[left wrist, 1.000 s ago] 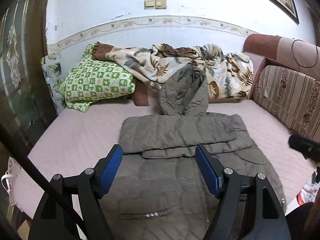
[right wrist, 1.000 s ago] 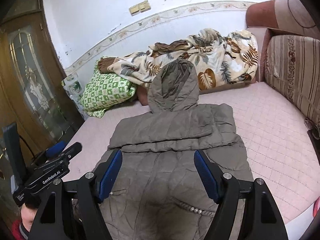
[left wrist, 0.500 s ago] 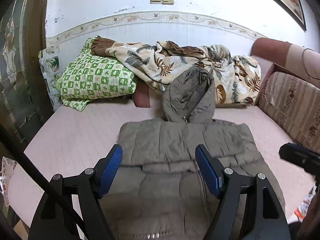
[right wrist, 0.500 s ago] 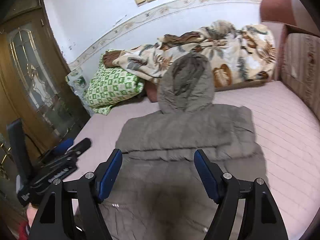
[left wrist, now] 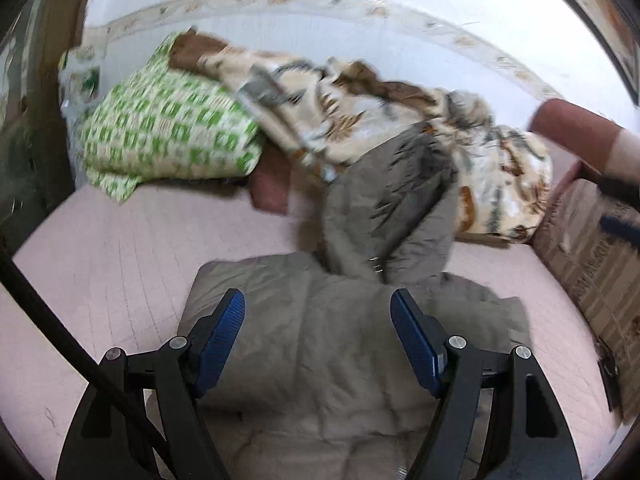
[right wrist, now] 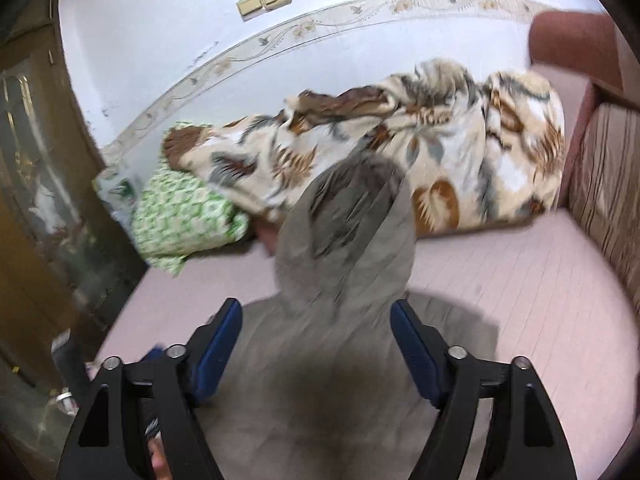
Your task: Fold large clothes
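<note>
A grey-brown quilted hooded jacket (left wrist: 320, 344) lies flat on the pink bed (left wrist: 112, 264), sleeves folded across its body. Its hood (left wrist: 392, 200) points toward the blanket at the back. My left gripper (left wrist: 318, 332) is open and empty, just above the jacket's upper body. My right gripper (right wrist: 316, 340) is open and empty over the jacket (right wrist: 320, 392), right below the hood (right wrist: 348, 236). Both views are blurred by motion. The right gripper's tip shows at the right edge of the left wrist view (left wrist: 620, 226).
A green checked pillow (left wrist: 168, 136) and a leaf-print blanket (left wrist: 360, 108) lie along the wall behind the jacket. A striped sofa back (right wrist: 612, 184) bounds the bed on the right. A wooden glass door (right wrist: 36, 184) stands at the left.
Both grippers have moved forward over the jacket toward the hood, which now looks much closer. Both stay open and empty. The jacket has not moved.
</note>
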Motion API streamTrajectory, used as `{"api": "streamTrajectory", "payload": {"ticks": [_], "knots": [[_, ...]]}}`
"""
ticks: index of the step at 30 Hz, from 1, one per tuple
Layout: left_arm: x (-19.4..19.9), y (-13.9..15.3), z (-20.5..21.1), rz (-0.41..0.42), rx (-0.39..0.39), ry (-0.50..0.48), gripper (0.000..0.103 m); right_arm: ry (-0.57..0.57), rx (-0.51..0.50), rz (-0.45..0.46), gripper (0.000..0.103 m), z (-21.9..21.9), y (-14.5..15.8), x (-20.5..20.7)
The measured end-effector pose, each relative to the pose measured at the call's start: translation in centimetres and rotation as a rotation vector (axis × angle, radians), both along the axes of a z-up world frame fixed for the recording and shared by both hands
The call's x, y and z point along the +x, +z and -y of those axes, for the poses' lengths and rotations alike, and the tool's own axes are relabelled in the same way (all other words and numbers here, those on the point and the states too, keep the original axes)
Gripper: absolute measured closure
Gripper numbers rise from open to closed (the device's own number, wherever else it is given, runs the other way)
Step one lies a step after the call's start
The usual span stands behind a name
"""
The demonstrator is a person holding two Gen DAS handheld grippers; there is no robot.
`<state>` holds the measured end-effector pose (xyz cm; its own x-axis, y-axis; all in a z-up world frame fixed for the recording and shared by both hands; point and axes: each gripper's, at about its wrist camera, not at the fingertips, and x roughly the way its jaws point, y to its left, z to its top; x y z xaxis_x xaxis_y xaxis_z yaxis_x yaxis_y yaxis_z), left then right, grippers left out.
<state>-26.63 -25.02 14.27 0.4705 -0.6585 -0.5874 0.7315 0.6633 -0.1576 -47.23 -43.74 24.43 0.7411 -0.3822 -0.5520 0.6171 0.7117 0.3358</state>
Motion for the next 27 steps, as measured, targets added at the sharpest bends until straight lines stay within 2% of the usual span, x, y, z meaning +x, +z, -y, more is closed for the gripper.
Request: {"api": "streamTrajectory", "payload": {"ticks": [2, 4, 11, 14, 19, 21, 25, 26, 27], "knots": [[1.8, -1.2, 0.4, -0.046, 0.025, -0.012, 0.028, -0.018, 0.007, -0.025, 0.019, 3.7, -0.2, 2.2], [2.9, -1.9, 0.1, -0.056, 0.011, 0.022, 0.028, -0.044, 0.017, -0.041, 0.019, 7.3, -0.8, 4.2], [5.4, -4.4, 1.5, -0.046, 0.037, 0.055, 0.028, -0.162, 0.067, -0.109, 0.019, 19.6, -4.2, 11.0], [6.0, -4.6, 1.9, -0.077, 0.012, 0.023, 0.028, -0.215, 0.108, -0.113, 0.019, 23.7, -6.2, 12.2], [6.5, -5.3, 2.2, -0.109, 0.007, 0.017, 0.028, -0.213, 0.132, -0.138, 0.02, 27.5, -8.6, 14.0], [6.5, -5.5, 2.5, -0.109, 0.019, 0.017, 0.028, -0.203, 0.143, -0.14, 0.029, 28.4, -9.3, 14.6], [6.4, -5.9, 3.2, -0.114, 0.03, 0.005, 0.028, -0.181, 0.147, -0.166, 0.039, 29.5, -10.5, 16.1], [6.3, -5.9, 3.2, -0.114, 0.03, 0.001, 0.028, -0.178, 0.148, -0.174, 0.046, 29.6, -10.8, 16.5], [6.1, -5.9, 3.5, -0.109, 0.034, -0.01, 0.028, -0.174, 0.149, -0.179, 0.073, 29.7, -11.1, 16.8]]}}
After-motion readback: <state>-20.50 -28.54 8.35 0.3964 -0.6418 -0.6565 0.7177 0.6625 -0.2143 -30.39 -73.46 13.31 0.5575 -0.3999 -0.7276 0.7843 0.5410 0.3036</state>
